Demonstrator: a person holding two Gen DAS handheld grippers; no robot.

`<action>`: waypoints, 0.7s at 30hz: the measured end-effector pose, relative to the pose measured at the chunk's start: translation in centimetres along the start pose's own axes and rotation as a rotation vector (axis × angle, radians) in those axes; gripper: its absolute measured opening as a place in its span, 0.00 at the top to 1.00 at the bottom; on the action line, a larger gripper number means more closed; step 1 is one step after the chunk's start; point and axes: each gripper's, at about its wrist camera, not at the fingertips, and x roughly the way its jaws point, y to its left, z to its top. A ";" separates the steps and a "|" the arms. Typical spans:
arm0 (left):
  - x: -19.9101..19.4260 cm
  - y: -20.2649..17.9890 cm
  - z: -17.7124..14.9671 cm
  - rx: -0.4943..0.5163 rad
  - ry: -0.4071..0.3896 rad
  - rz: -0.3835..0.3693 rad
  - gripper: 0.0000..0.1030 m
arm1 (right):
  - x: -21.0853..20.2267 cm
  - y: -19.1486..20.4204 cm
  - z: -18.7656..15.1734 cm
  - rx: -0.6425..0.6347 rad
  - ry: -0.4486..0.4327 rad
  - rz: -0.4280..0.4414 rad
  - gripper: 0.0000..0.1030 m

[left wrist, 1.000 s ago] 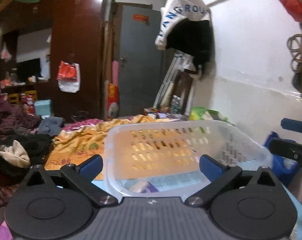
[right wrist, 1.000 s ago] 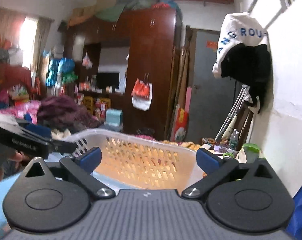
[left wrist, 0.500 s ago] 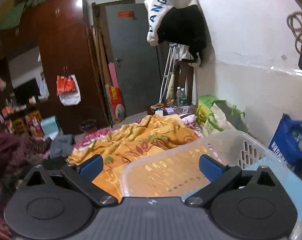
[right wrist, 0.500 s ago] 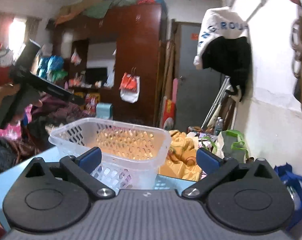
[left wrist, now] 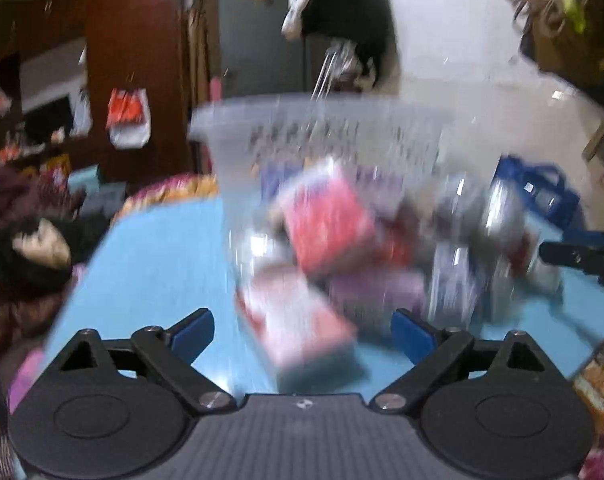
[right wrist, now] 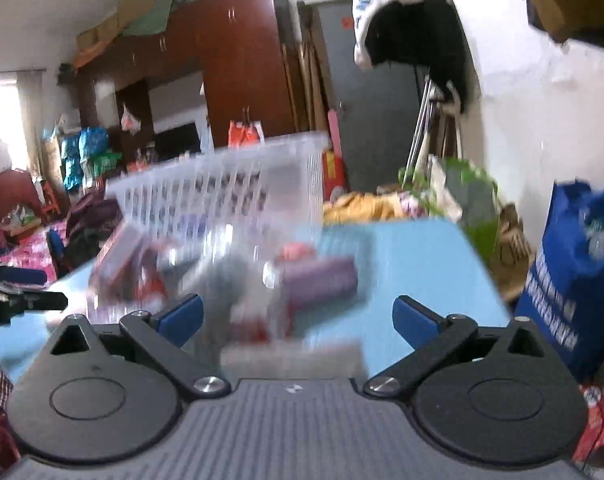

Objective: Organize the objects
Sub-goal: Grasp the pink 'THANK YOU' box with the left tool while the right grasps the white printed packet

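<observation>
Both tongs, left (left wrist: 302, 330) closing, tilt toward blurred packets (left wrist: 326, 224).

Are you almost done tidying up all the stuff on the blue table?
Not nearly. Nothing looks sorted: blurry boxes and a purple packet lie heaped on the blue table before the clear basket. The left gripper, jaws closing, and the right gripper hold nothing. Everything needs putting away.

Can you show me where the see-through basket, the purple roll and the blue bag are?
basket (left wrist: 322, 120), left wrist view, on its front rim.
purple roll (right wrist: 322, 282), right wrist view, on the middle of its side.
blue bag (right wrist: 574, 280), right wrist view, on its printed front.
</observation>
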 end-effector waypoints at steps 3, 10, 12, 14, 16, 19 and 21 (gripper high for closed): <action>0.5 0.4 -1.2 -0.033 0.003 -0.008 0.12 | -0.3 0.5 -1.3 -0.037 0.008 -0.062 0.00; 0.3 0.7 -1.2 -0.045 -0.025 0.013 0.15 | 0.2 0.5 -1.8 -0.047 0.055 -0.081 0.04; 0.3 0.7 -1.3 -0.056 -0.034 0.013 0.18 | 0.7 0.6 -1.4 -0.078 0.075 -0.097 0.07; 0.3 0.7 -1.5 -0.064 -0.048 0.019 0.22 | 0.5 0.7 -1.8 -0.083 0.078 -0.095 0.13; 0.5 0.7 -1.6 -0.070 -0.063 0.016 0.26 | 0.1 0.8 -2.1 -0.087 0.073 -0.076 0.22; 0.1 0.8 -1.7 -0.083 -0.080 -0.004 0.40 | -0.4 0.7 -2.5 -0.079 0.059 -0.057 0.22; -0.1 0.9 -1.8 -0.093 -0.096 0.006 0.40 | -0.7 0.8 -2.8 -0.079 0.045 -0.058 0.22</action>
